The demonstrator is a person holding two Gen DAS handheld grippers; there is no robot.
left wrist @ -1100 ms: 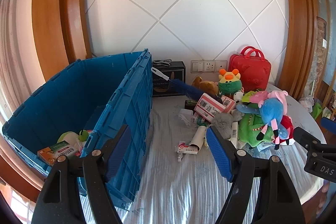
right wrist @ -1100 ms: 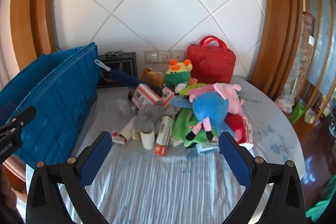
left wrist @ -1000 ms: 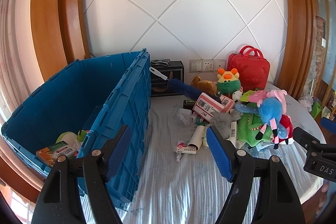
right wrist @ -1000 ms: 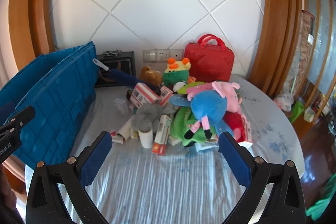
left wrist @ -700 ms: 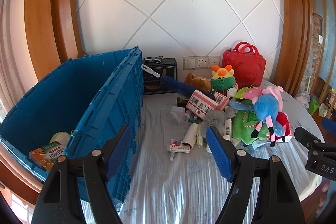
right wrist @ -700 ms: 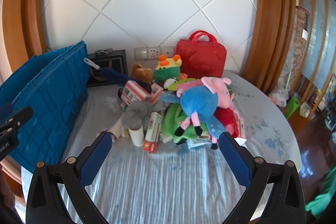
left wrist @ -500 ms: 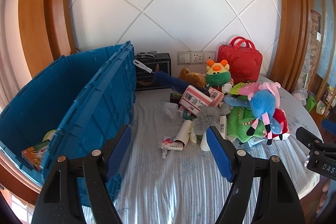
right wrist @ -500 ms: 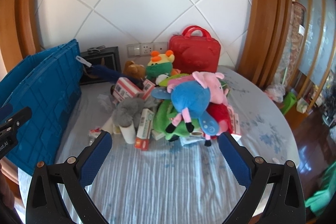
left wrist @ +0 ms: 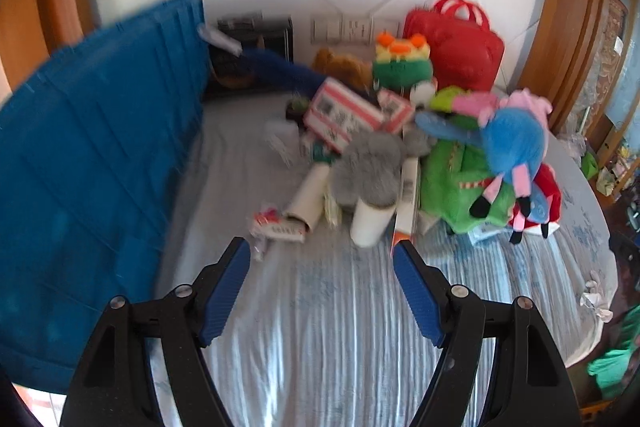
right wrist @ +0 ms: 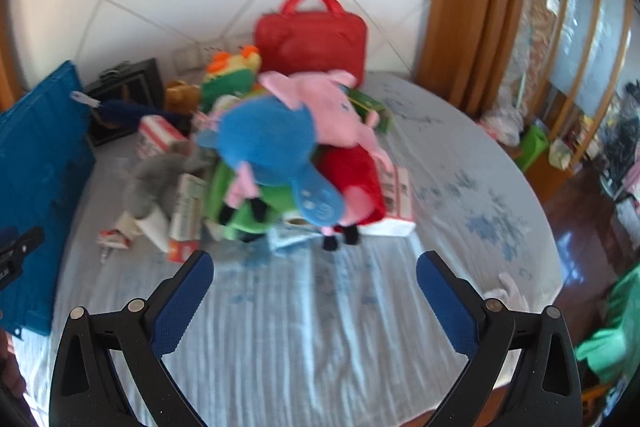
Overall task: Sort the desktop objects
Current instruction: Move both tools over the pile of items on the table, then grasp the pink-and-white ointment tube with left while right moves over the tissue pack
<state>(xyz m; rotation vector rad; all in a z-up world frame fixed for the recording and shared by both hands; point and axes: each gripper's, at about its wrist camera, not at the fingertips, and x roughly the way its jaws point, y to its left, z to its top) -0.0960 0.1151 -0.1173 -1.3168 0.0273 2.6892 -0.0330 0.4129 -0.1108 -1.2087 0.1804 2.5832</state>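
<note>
Striped blue tablecloth [left wrist: 320, 327] bears heaped plush toys [right wrist: 272, 143] beside a blue plastic crate [left wrist: 88, 155], ready for sorting; left gripper [left wrist: 322, 255] and right gripper [right wrist: 316, 263] hover spread, empty.

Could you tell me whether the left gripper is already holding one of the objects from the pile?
No, the left gripper is open above the striped tablecloth, with nothing between its pads.

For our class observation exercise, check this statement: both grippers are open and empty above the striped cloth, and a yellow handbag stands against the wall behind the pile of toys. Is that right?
One detail is wrong: the handbag is red, not yellow, as the right wrist view shows. The rest holds: the left gripper and the right gripper are open and empty above the striped cloth, and the bag stands against the wall behind the pile of toys.
</note>
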